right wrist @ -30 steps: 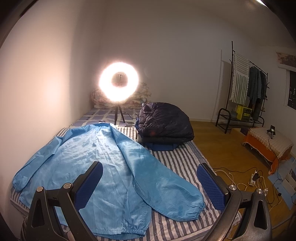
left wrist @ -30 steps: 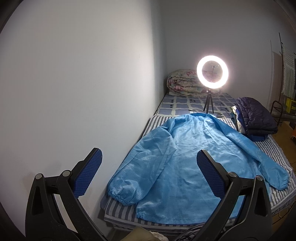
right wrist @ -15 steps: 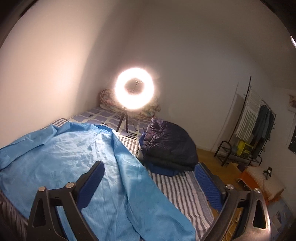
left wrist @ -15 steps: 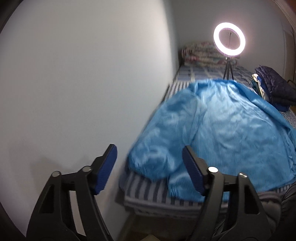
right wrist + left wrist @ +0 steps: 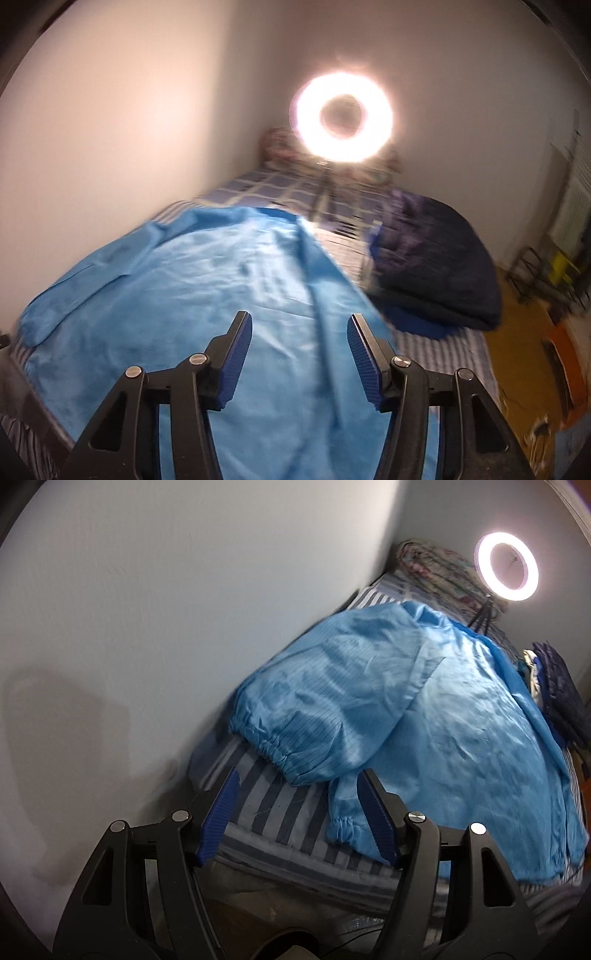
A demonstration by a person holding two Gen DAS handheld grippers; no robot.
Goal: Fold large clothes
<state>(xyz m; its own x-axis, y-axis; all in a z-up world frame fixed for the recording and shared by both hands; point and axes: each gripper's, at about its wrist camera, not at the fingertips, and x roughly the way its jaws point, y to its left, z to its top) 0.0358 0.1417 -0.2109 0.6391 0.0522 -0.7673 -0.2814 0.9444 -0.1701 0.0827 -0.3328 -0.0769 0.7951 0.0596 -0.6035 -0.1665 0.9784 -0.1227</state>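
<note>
So right now I've got the blue jacket [image 5: 424, 709] spread flat on the striped bed [image 5: 273, 805], pushed up close to the wall [image 5: 147, 627], with one sleeve cuff [image 5: 266, 746] lying near the bed's edge and the hem corner [image 5: 341, 825] just below it.

The left gripper [image 5: 299, 816] has just been closing down and sits partly open. The hem corner is between its fingers, close against the right one, but the pads aren't pressing on it, so nothing's held. The right gripper [image 5: 299, 360] has also just been narrowing, about half open, hovering over the middle of the jacket with only flat cloth under it and nothing pinched.

What worries me from here:

- This fabric looks slick and thin. If the left fingers shut on just the hem edge, I reckon it slides right out on the lift.
- The cuff and hem sit almost on top of each other, so I could grab both layers, or the bedsheet underneath, and drag the whole thing crooked.
- The right view is smeared with motion blur, so I honestly can't judge where along the far edge it would land.
- The dark puffy jacket [image 5: 443, 273] and the ring light [image 5: 341, 116] on its tripod are near enough that a big sweeping fold could snag them.
</note>
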